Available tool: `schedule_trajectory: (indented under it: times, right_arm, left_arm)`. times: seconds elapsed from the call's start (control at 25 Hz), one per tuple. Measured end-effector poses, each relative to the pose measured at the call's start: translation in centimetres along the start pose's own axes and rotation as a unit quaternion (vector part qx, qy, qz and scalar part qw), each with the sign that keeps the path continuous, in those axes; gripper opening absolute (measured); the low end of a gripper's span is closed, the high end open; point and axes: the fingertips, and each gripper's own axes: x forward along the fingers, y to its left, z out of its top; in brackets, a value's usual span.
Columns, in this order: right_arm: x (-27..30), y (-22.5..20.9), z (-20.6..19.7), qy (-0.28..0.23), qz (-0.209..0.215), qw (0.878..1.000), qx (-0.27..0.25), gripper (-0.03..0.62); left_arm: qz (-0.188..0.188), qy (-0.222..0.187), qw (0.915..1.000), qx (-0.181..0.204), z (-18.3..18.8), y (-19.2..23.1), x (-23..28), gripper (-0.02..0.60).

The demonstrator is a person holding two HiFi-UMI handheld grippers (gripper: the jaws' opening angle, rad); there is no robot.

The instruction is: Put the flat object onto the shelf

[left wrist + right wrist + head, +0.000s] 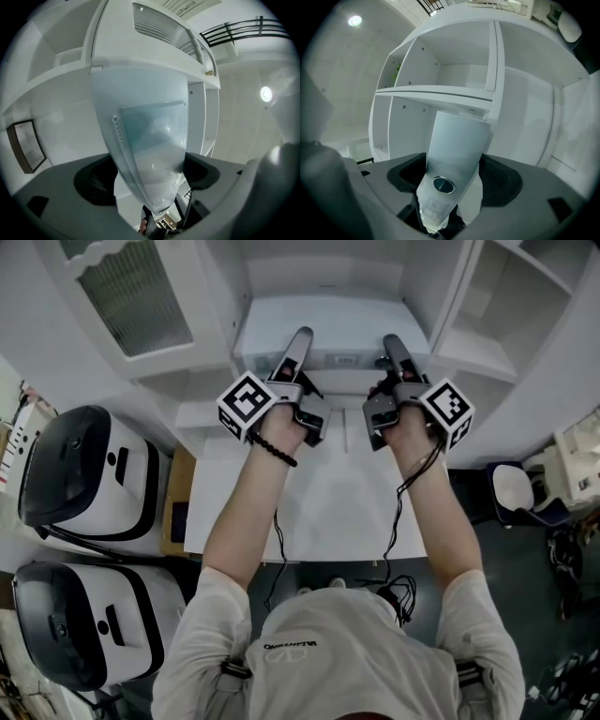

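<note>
The flat object (330,326) is a white, slab-like panel, lying against the white shelf unit (323,273) above the table's far edge. My left gripper (298,341) is at its left end and my right gripper (394,345) at its right end. In the left gripper view the panel (150,126) runs up between the widely spread jaws of the left gripper (149,180), which do not look pressed on it. In the right gripper view the panel (457,140), with a round dark disc on it, is pinched by the right gripper (453,180) just under a shelf board (436,93).
A white table (309,512) lies below my arms. Two white-and-black machines (84,474) (84,624) stand at the left, beside a cardboard box (178,507). A ribbed-glass cabinet door (131,296) hangs open at upper left. A dark chair (516,493) stands at the right.
</note>
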Motion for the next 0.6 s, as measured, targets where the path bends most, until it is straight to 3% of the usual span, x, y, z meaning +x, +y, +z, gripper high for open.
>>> schedule_trajectory:
  times: [0.08,0.24,0.36,0.4,0.44,0.52,0.6]
  right_arm:
    - [-0.4,0.2,0.1,-0.007,0.005,1.0,-0.006,0.345]
    - [-2.6,1.3,0.5,-0.024,0.028,0.999,-0.035,0.354]
    - [-5.9,2.7,0.0,-0.034,0.05,0.992,-0.107,0.354]
    - [-7.2,3.1,-0.2,-0.038,0.051,0.988,-0.144,0.35]
    - [-8.1,3.5,-0.3,-0.039,0.052,0.98,-0.187,0.324]
    - [-9.1,4.1,-0.8,-0.028,0.051,0.96,-0.273,0.247]
    - [-9.2,4.2,-1.3,-0.015,0.043,0.946,-0.321,0.147]
  left_arm:
    - [0.004,0.007,0.9999,0.008,-0.1,-0.1,-0.3,0.439]
    - [0.015,0.006,0.9997,0.019,-0.3,0.1,-2.7,0.448]
    - [-0.003,0.004,0.9996,0.028,-1.1,-0.9,-6.1,0.448]
    - [-0.004,0.01,0.9984,0.056,-1.5,-1.4,-7.3,0.448]
    - [0.007,0.019,0.9941,0.107,-1.7,-1.7,-8.5,0.446]
    - [0.026,0.039,0.9706,0.236,-1.9,-2.6,-10.0,0.361]
    - [0.028,0.05,0.9324,0.357,-2.1,-4.1,-10.3,0.236]
